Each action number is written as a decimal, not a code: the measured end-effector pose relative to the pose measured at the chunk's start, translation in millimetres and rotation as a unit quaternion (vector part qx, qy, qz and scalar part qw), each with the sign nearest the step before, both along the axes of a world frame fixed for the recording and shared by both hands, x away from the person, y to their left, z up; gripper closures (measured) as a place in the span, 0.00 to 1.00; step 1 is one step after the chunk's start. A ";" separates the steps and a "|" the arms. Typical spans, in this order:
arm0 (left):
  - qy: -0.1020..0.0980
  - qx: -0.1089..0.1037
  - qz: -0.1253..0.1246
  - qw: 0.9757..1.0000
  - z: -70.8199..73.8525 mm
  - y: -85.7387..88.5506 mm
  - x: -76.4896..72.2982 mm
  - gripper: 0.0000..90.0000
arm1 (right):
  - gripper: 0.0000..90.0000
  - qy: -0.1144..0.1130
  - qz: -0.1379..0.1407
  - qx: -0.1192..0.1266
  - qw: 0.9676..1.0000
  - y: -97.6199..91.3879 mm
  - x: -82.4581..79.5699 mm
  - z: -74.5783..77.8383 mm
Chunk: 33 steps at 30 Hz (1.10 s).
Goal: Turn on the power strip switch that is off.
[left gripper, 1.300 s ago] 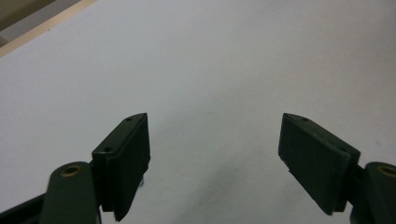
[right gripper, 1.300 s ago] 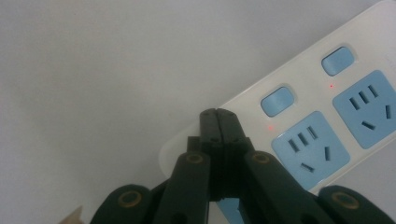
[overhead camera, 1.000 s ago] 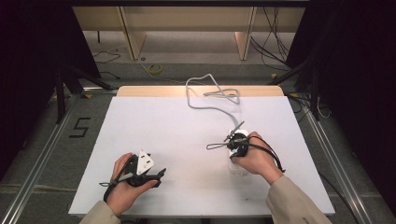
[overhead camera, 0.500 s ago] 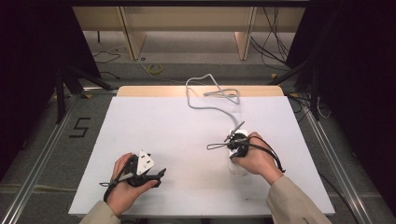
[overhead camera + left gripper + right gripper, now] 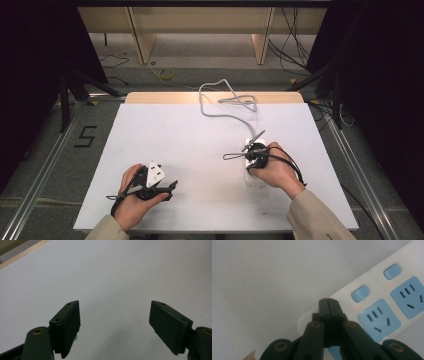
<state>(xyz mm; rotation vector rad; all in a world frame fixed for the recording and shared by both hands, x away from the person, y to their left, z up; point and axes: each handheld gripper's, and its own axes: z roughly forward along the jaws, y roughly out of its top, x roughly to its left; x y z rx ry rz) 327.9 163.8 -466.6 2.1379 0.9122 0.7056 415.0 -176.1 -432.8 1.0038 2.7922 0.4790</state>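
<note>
Nothing has visibly moved since the earlier frames: both hands and grippers keep their places on the white worktop (image 5: 200, 145). The left gripper (image 5: 167, 187) rests near the worktop's front left, held in the left hand (image 5: 135, 197), its fingers (image 5: 66, 325) spread wide apart over bare white surface with nothing between them. The right gripper (image 5: 239, 150), held in the right hand (image 5: 272, 170), sits toward the right of centre over a white power strip (image 5: 384, 300); its fingers (image 5: 328, 306) are pressed together, empty, with their tips at the strip's rounded end beside a blue switch (image 5: 360, 293) (small red lights glow near both switches). The strip's grey cord (image 5: 220, 107) loops toward the worktop's far edge.
</note>
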 end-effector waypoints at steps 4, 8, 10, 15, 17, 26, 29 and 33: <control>0.000 0.000 0.000 1.000 0.3 0.0 -0.3 0.28 | 1.00 0.000 -0.001 0.001 1.000 -0.3 0.0 0.0; 0.000 0.000 0.000 1.000 0.0 0.1 -0.1 0.28 | 1.00 -0.003 0.000 -0.002 1.000 0.3 -0.4 0.1; 0.000 0.000 -0.001 1.000 0.0 -0.1 -0.1 0.28 | 1.00 -0.003 0.001 -0.003 1.000 0.4 -0.4 0.2; 0.000 -0.001 0.000 1.000 -0.1 0.1 0.0 0.28 | 1.00 -0.003 0.001 -0.002 1.000 0.8 -0.2 0.3; 0.000 -0.001 0.001 1.000 0.0 0.1 -0.1 0.28 | 1.00 -0.005 -0.001 0.003 1.000 0.8 -0.5 1.2; 0.001 -0.001 0.001 1.000 0.1 0.3 0.0 0.28 | 1.00 -0.003 0.001 0.001 1.000 0.5 -0.2 1.5; 0.000 -0.001 0.001 1.000 -0.1 0.1 0.0 0.28 | 1.00 -0.005 0.001 0.000 1.000 0.6 -0.6 1.6; -0.001 -0.004 0.002 1.000 -0.2 -0.2 -0.1 0.28 | 1.00 -0.007 0.002 0.003 1.000 0.6 -1.5 2.9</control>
